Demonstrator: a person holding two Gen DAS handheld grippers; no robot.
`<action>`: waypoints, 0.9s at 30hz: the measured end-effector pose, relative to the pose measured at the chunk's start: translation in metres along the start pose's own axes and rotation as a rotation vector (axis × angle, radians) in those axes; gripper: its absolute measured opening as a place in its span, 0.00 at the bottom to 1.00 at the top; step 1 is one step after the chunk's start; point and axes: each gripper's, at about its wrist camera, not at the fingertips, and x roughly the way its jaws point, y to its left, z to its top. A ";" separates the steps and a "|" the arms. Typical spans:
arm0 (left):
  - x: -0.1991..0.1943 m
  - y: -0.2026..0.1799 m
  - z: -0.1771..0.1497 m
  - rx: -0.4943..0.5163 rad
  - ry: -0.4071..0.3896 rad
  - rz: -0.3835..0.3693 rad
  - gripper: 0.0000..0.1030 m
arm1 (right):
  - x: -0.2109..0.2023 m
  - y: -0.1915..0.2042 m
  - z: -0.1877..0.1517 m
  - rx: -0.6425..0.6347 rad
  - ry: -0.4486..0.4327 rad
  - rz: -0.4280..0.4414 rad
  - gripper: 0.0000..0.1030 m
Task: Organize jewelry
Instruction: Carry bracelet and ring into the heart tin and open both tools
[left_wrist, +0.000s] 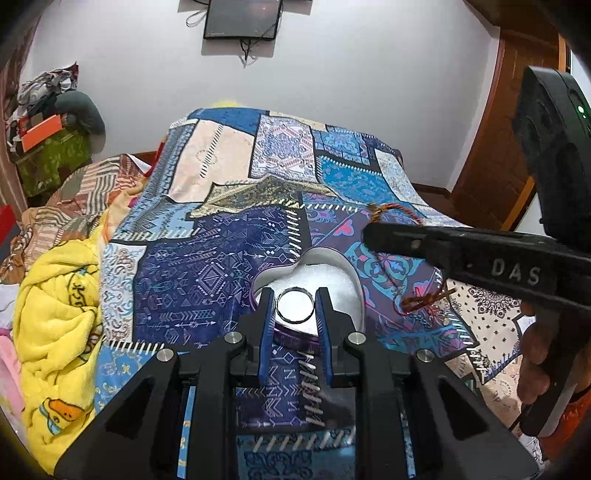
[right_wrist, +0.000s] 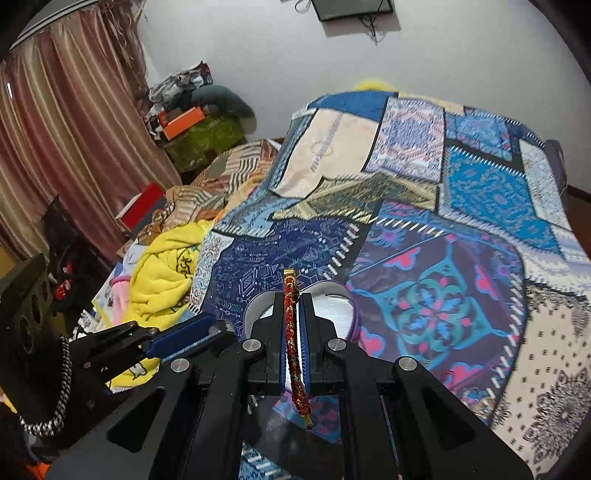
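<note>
A heart-shaped box (left_wrist: 334, 269) with a white padded inside sits on the patterned bedspread; it also shows in the right wrist view (right_wrist: 332, 295). My left gripper (left_wrist: 294, 304) is shut on a silver ring (left_wrist: 294, 305), held over the box's near side. My right gripper (right_wrist: 292, 306) is shut on a red and gold braided bracelet (right_wrist: 291, 332), held just over the box. In the left wrist view the right gripper (left_wrist: 373, 236) reaches in from the right, with the bracelet (left_wrist: 421, 299) hanging from it.
The blue patchwork bedspread (left_wrist: 229, 258) covers the bed. A yellow blanket (left_wrist: 55, 325) is bunched at the left. Piled clothes and an orange box (left_wrist: 40, 131) stand at the far left. A wooden door (left_wrist: 498, 147) is at the right.
</note>
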 end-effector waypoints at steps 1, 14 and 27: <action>0.005 0.000 0.000 0.003 0.007 -0.003 0.20 | 0.003 -0.001 0.001 0.002 0.009 0.002 0.05; 0.045 0.007 0.003 0.029 0.075 -0.009 0.20 | 0.031 -0.008 0.006 0.010 0.092 0.026 0.05; 0.038 0.003 0.009 0.026 0.075 -0.006 0.21 | 0.005 -0.009 0.008 0.010 0.070 0.011 0.08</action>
